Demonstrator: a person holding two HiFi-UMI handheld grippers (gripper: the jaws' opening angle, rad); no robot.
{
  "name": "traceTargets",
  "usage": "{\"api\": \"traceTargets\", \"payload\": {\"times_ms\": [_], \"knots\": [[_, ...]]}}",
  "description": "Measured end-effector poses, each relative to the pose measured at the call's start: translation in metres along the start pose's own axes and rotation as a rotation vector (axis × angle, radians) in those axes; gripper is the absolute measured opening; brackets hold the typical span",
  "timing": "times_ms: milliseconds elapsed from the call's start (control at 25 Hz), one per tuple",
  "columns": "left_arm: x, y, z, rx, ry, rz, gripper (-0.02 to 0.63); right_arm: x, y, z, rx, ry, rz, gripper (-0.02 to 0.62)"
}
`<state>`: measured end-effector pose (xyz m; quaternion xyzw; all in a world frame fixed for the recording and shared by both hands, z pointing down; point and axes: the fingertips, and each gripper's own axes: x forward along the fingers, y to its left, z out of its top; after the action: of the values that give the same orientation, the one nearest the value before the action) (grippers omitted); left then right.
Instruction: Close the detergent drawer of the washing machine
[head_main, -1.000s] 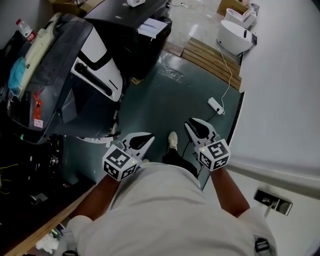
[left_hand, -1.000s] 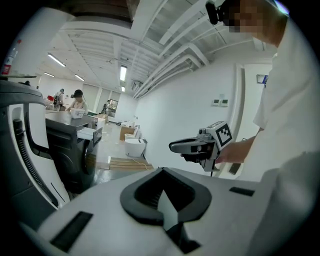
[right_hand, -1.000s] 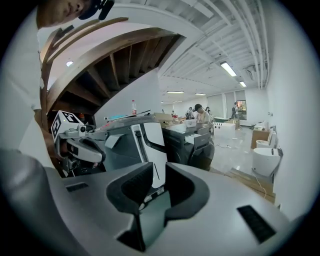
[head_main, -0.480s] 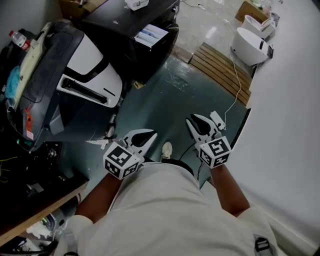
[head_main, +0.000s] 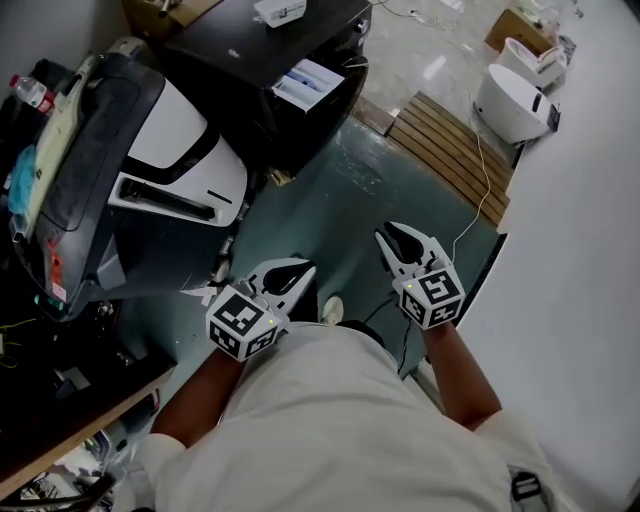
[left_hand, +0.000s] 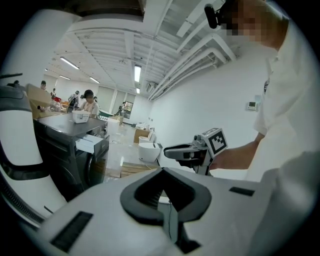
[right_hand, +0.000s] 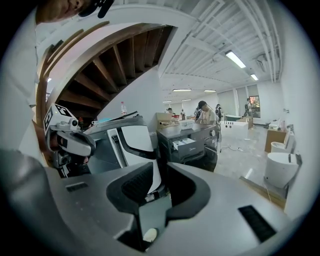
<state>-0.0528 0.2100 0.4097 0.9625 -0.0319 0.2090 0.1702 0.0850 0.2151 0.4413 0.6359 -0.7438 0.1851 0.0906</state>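
Note:
The dark front-loading washing machine (head_main: 285, 50) stands at the top of the head view. Its white detergent drawer (head_main: 308, 82) sticks out of the front, open. The same drawer (left_hand: 91, 142) shows far off in the left gripper view, and the drawer (right_hand: 181, 143) shows again in the right gripper view. My left gripper (head_main: 300, 268) is held in front of my body, jaws together, holding nothing. My right gripper (head_main: 388, 232) is beside it with a narrow gap between its jaws, also holding nothing. Both are well short of the machine, over the green floor.
A big grey and white appliance (head_main: 150, 170) fills the left side, next to a cluttered bench (head_main: 60, 380). A wooden pallet (head_main: 450, 150) and white round units (head_main: 515, 100) lie ahead to the right. A white wall (head_main: 580, 300) runs along the right, with a cable (head_main: 470, 215) beside it.
The person has walked forward: the washing machine and pallet have drawn nearer and the floor power strip has passed out of sight. Both grippers keep their pose and jaw setting.

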Motion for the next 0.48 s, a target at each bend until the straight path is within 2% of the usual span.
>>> {"api": "traceTargets", "payload": {"times_ms": [280,480], "knots": [[0.005,0.060,0.026,0.013,-0.010,-0.013,-0.003,0.057,-0.025,0.020,-0.017,0.022,-0.025,0.077],[0.006,0.094,0.041,0.046,-0.009,-0.058,-0.003,0.097,-0.034,0.040,-0.051,0.028,-0.044,0.078]]}}
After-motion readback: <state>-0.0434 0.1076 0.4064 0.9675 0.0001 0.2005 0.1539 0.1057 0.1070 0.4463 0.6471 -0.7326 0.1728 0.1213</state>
